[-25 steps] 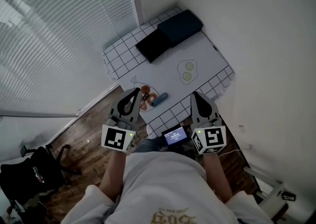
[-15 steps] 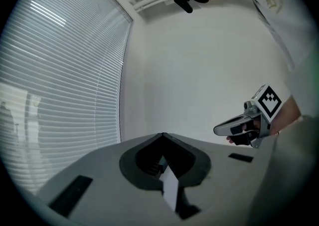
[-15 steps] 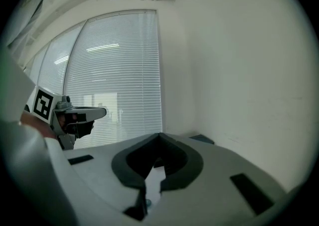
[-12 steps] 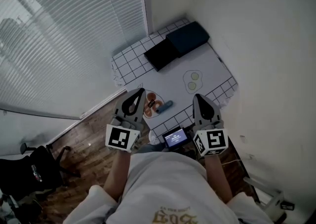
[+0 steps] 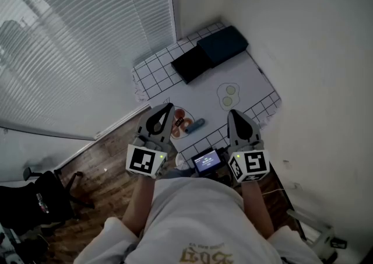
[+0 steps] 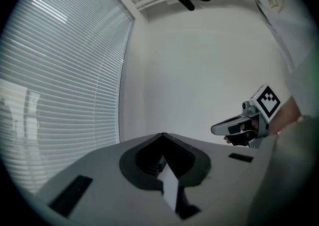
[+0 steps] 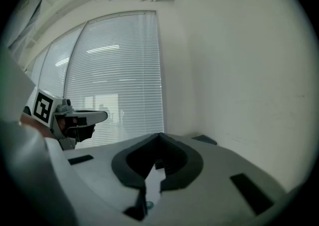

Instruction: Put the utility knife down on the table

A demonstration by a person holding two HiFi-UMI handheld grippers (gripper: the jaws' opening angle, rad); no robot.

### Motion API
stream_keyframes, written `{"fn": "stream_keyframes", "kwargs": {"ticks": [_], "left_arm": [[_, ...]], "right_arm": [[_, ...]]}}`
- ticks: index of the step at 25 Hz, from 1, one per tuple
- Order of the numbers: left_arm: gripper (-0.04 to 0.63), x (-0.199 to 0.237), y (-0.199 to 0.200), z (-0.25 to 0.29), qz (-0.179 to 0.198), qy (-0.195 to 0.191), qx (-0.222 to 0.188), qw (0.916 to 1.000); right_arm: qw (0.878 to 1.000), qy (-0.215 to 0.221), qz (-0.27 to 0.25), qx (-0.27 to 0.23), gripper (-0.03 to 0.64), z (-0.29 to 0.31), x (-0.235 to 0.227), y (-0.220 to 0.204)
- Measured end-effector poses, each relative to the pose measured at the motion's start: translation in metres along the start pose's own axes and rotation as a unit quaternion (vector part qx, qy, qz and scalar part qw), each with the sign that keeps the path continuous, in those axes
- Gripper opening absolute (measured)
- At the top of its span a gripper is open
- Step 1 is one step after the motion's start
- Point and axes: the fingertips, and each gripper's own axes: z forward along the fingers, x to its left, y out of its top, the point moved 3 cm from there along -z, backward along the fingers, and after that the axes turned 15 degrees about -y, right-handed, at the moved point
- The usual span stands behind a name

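Forearms [image 5: 135,207] stretched forward, we hold both grippers level and side by side above the near edge of the table [image 5: 204,91]. Our left gripper [image 5: 165,108] and right gripper [image 5: 234,114] each have jaws closed together, empty. Our knife [image 5: 196,123] lies on the table by that edge, between them.

The counter [image 5: 245,79] wears a white cloth, plain in the middle, with a black grid along its edges. At its far corner lie a black box [image 5: 189,63] and a dark blue box [image 5: 221,44]. Near the right edge is a pale green-yellow egg drawing [image 5: 227,95]. By the near edge, the utility knife [image 5: 196,123] is blue, next to an orange-brown patch [image 5: 179,124]. The left gripper [image 5: 165,107] and right gripper [image 5: 233,113] are grey, each cube white with black squares. The floor [image 5: 111,152] is dark brown wood, and the blinds [image 5: 70,41] are white.
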Motion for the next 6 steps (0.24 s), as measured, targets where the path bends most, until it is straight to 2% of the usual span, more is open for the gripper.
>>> {"fn": "stream_keyframes", "kwargs": {"ticks": [6], "left_arm": [[0.008,0.0002,-0.0053,-0.0003,-0.001,0.000,0.006,1.0000]], "right_arm": [[1.000,0.005,-0.002,0.004,0.007,0.0029,0.0017,-0.0048]]}}
